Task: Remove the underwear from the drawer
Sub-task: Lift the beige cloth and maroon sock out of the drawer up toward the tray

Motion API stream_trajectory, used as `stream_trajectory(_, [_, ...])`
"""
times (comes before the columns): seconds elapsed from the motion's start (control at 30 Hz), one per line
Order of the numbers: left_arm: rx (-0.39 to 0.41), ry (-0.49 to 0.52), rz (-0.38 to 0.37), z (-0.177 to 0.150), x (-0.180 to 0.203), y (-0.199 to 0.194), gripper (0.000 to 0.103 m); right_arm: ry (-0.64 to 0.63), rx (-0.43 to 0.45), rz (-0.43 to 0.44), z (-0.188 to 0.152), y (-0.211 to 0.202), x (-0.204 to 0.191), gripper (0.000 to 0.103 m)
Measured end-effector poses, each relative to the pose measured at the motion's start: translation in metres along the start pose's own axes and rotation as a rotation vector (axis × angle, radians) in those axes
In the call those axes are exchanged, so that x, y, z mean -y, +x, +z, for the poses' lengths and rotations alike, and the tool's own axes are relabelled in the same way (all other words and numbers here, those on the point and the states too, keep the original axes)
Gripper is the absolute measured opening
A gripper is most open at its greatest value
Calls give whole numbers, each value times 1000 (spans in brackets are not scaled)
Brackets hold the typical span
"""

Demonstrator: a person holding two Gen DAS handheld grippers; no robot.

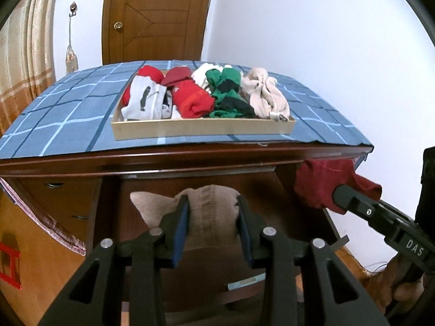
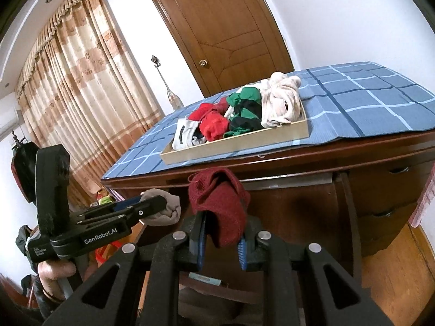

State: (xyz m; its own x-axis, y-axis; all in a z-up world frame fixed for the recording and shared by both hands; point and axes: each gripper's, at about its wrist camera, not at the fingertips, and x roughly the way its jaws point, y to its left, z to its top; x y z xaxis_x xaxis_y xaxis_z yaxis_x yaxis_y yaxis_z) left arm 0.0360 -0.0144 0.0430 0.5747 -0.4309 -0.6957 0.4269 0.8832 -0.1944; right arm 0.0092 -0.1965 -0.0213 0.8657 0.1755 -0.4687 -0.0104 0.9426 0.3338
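Underwear hangs clamped in both tools in front of the desk, a beige piece (image 1: 209,217) in the left gripper (image 1: 213,212) and a dark red one (image 2: 220,206) in the right gripper (image 2: 221,233), below and short of the wooden tray (image 1: 201,130) up ahead, the right side nearer its beige end.

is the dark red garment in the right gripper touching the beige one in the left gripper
Apart. The right wrist view shows a dark gap between the dark red garment and the beige garment.

Beige underwear (image 1: 210,212); maroon underwear (image 2: 220,209); blue checked cloth (image 1: 68,114).
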Motion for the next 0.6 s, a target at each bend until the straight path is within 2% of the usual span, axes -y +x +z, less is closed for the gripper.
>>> stream_trajectory(0.4, [60, -38, -22, 20, -7, 4, 32, -26, 76, -18, 16, 2, -3, 21])
stream_trajectory(0.6, [82, -34, -24, 29, -8, 8, 32, -22, 85, -11, 27, 11, -4, 21])
